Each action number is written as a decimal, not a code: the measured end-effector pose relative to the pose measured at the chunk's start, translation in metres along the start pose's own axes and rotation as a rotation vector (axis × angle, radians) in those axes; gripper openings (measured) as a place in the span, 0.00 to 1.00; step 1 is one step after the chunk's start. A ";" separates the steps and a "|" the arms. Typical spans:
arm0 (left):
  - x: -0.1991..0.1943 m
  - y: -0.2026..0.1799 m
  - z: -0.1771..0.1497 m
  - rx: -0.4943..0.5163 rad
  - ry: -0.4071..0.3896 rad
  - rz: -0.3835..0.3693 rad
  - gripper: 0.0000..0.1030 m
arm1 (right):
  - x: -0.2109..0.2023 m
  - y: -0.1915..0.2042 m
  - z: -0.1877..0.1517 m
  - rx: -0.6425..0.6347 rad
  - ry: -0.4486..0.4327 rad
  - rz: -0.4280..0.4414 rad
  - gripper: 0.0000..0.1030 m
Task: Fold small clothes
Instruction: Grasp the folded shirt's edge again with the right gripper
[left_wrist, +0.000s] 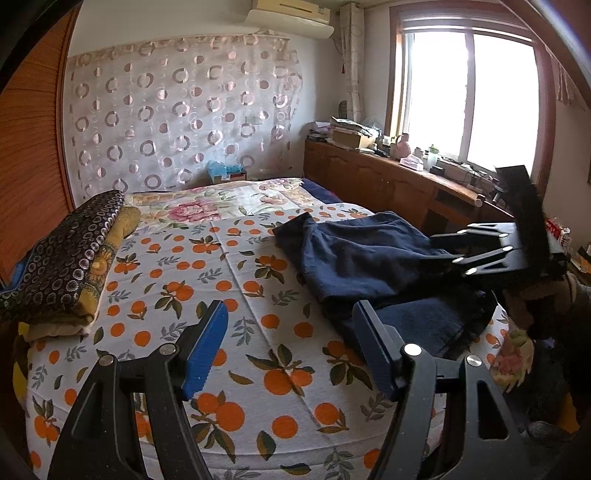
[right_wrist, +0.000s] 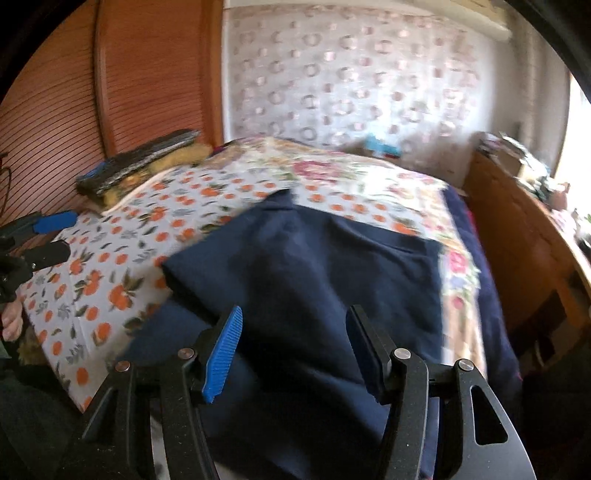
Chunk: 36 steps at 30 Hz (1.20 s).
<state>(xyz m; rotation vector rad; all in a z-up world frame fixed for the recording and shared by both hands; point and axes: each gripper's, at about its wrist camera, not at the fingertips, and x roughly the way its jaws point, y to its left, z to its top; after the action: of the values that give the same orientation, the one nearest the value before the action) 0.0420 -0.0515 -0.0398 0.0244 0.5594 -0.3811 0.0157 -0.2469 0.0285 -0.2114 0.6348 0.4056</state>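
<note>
A dark navy garment (left_wrist: 373, 266) lies partly folded on the orange-print bed sheet (left_wrist: 221, 295), on the bed's right side. It fills the middle of the right wrist view (right_wrist: 314, 280). My left gripper (left_wrist: 291, 343) is open and empty, above the sheet just left of the garment's near edge. My right gripper (right_wrist: 293, 347) is open and hovers over the garment's near part, holding nothing. The right gripper also shows in the left wrist view (left_wrist: 443, 254), at the garment's right edge. The left gripper shows at the left edge of the right wrist view (right_wrist: 48, 236).
A stack of folded dark and yellow patterned bedding (left_wrist: 70, 266) sits at the bed's left. A floral quilt (left_wrist: 221, 203) covers the far end. A wooden cabinet (left_wrist: 388, 181) with clutter runs along the right under the window. A wooden wardrobe (right_wrist: 110, 92) stands left.
</note>
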 end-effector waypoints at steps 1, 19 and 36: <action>-0.001 0.001 0.000 -0.002 -0.001 0.003 0.69 | 0.008 0.006 0.004 -0.014 0.010 0.019 0.59; -0.003 0.014 -0.004 -0.023 0.004 0.020 0.70 | 0.098 0.066 0.035 -0.170 0.123 0.149 0.59; 0.003 0.010 -0.010 -0.013 0.021 0.007 0.70 | 0.074 0.009 0.063 -0.062 0.014 0.113 0.08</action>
<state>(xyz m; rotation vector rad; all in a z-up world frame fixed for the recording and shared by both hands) 0.0428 -0.0417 -0.0508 0.0176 0.5825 -0.3709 0.0989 -0.1969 0.0319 -0.2385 0.6505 0.5330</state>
